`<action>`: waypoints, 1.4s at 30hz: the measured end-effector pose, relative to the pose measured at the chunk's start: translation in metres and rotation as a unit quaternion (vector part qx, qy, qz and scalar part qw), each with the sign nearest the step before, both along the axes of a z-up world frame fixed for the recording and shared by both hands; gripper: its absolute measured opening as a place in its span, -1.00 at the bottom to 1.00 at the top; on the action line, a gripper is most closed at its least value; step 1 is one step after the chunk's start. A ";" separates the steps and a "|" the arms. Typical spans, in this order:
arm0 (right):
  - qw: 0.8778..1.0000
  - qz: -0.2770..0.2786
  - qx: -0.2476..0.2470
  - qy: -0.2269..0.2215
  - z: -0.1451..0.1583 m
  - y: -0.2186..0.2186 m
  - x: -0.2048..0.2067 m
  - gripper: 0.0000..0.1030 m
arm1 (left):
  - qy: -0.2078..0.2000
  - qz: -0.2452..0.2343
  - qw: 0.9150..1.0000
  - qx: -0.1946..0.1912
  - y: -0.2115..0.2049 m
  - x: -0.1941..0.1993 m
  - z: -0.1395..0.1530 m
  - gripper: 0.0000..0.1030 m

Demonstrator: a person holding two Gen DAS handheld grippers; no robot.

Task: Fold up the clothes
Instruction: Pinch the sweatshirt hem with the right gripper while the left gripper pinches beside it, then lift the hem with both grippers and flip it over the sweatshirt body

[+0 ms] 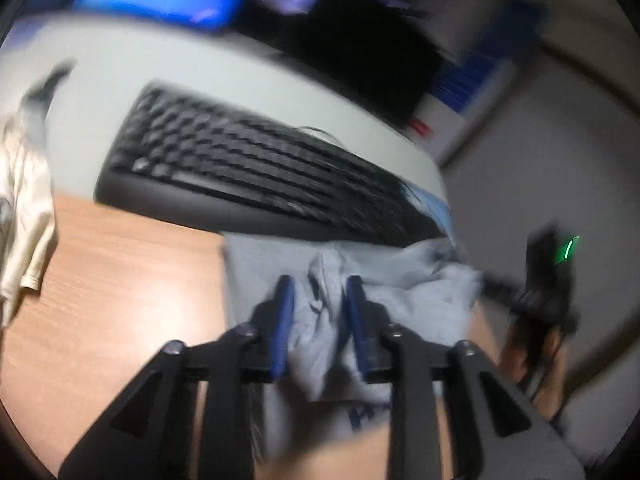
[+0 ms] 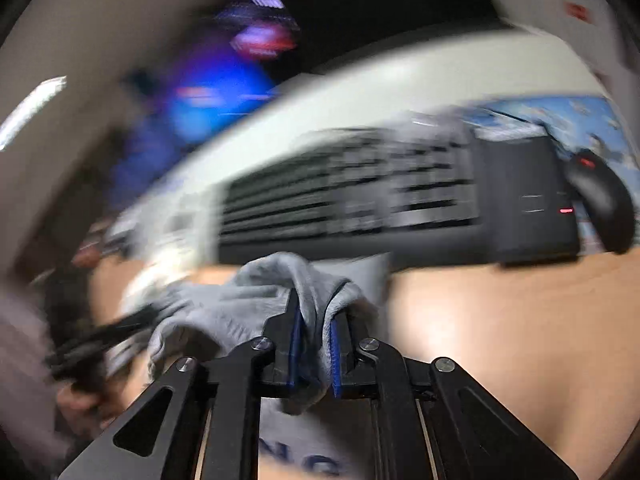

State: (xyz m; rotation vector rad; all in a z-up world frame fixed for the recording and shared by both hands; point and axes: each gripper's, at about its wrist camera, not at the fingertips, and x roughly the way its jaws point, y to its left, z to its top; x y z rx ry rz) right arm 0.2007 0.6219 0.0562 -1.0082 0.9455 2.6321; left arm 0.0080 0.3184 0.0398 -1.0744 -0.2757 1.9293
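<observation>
Both my grippers have the grey garment (image 1: 404,304) between their jaws above the wooden desk (image 1: 120,280): left gripper (image 1: 320,292) spread around a loose fold, right gripper (image 2: 316,320) pinching a bunched fold, keyboard (image 1: 256,164) just beyond.

The grey garment (image 2: 256,304) is soft matt knit cloth, the cream garment (image 1: 24,216) a faintly shiny fabric, the desk (image 1: 120,280) glossy wood-grain laminate, the keyboard (image 1: 248,164) matt black plastic.

dim room, heavy motion blur, fisheye-warped dark edges; glare, perhaps from overhead, on the desk (image 1: 120,280).
</observation>
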 end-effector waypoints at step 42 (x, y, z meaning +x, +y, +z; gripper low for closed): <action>0.951 0.192 0.208 -0.126 -0.034 -0.164 0.076 0.37 | 0.227 -0.153 0.944 -0.184 -0.004 0.155 -0.007 0.57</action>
